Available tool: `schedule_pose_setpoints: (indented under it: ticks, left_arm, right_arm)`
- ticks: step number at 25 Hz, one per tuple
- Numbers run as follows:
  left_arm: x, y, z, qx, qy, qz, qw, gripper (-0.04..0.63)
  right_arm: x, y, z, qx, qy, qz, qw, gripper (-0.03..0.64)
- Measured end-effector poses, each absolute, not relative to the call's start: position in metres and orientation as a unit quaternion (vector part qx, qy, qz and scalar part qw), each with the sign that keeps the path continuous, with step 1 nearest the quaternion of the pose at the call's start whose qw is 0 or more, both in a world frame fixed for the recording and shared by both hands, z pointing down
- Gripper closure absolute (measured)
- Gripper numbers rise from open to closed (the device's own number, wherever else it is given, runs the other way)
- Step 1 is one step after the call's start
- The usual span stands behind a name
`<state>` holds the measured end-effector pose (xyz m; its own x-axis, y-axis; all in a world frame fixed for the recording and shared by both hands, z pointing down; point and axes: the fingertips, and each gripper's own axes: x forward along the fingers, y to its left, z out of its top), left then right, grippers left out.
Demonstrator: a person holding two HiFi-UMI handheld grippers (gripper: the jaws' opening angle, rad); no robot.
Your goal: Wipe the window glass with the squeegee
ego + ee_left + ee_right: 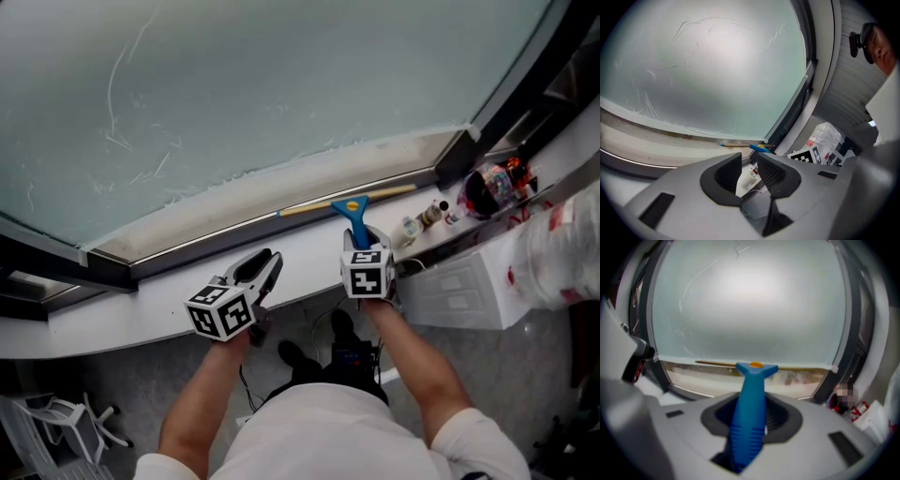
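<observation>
The big frosted-looking window glass [281,84] fills the upper part of the head view, with faint streaks at its left. My right gripper [362,242] is shut on the blue handle of the squeegee [354,217]. Its thin blade lies level along the bottom edge of the pane. In the right gripper view the blue squeegee [750,404] stands up between the jaws of my right gripper [751,416], its head at the glass's lower edge. My left gripper [268,264] hovers over the white sill, open and holding nothing. Seen from the left gripper [749,165], the squeegee [759,147] is beyond the jaws.
A white sill [141,314] runs below the dark window frame [506,103]. Small bottles [431,216] and a red-and-black item [492,187] stand on the ledge at right. A white plastic bag [562,253] and a white drawer unit [459,286] sit to the right.
</observation>
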<state>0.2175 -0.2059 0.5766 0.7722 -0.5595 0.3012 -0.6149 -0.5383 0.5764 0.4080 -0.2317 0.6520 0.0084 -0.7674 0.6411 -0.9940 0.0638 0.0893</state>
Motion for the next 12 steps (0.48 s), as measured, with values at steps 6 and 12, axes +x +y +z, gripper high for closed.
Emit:
schedule_pose_setpoints:
  ticks: [6,12]
  left_arm:
    - [0.193,-0.177,0.568,0.879,-0.335,0.03,0.339,0.469]
    - [0.172,-0.146,0.566,0.871,-0.342,0.008,0.352,0.469]
  right_arm:
    - [0.404,-0.198,0.633,0.661,-0.671,0.201,0.27,0.483]
    - [0.402,-0.167,0.62,0.664,-0.67,0.208,0.259,0.482]
